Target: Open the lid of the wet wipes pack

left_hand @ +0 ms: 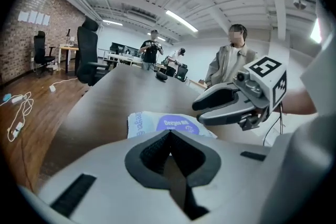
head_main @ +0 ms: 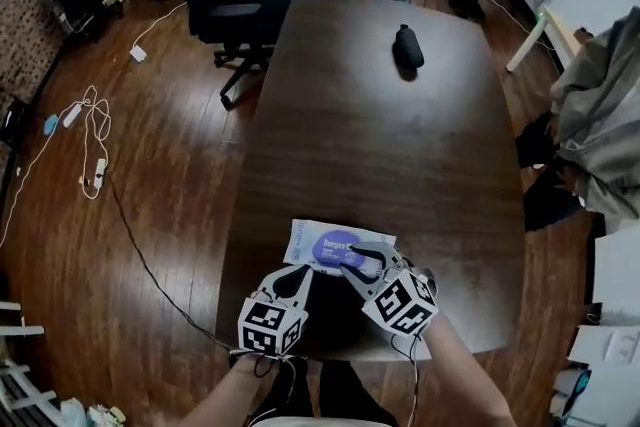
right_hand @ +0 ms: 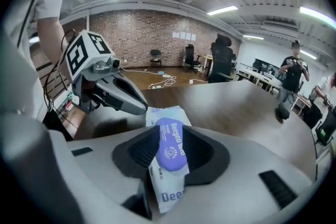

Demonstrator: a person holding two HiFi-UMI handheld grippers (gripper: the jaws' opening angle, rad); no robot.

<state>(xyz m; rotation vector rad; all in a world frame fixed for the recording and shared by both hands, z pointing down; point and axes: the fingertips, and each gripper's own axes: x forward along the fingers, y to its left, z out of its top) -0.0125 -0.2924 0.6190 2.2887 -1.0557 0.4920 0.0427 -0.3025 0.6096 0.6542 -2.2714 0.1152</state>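
Wet wipes pack [head_main: 318,243]: flat on worktop [head_main: 380,135] near its front edge, purple lid [head_main: 338,244] flush. Left tongs [head_main: 298,273]: pressed together, just beside the pack. Right tongs [head_main: 351,259]: slightly spread, empty, over the lid. Risk: the unpinned pack could slide or lift with the lid.

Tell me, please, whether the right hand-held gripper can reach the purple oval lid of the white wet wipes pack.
Likely yes: the right hand-held gripper is over the white wet wipes pack, jaws apart, its purple oval lid uncovered between them.
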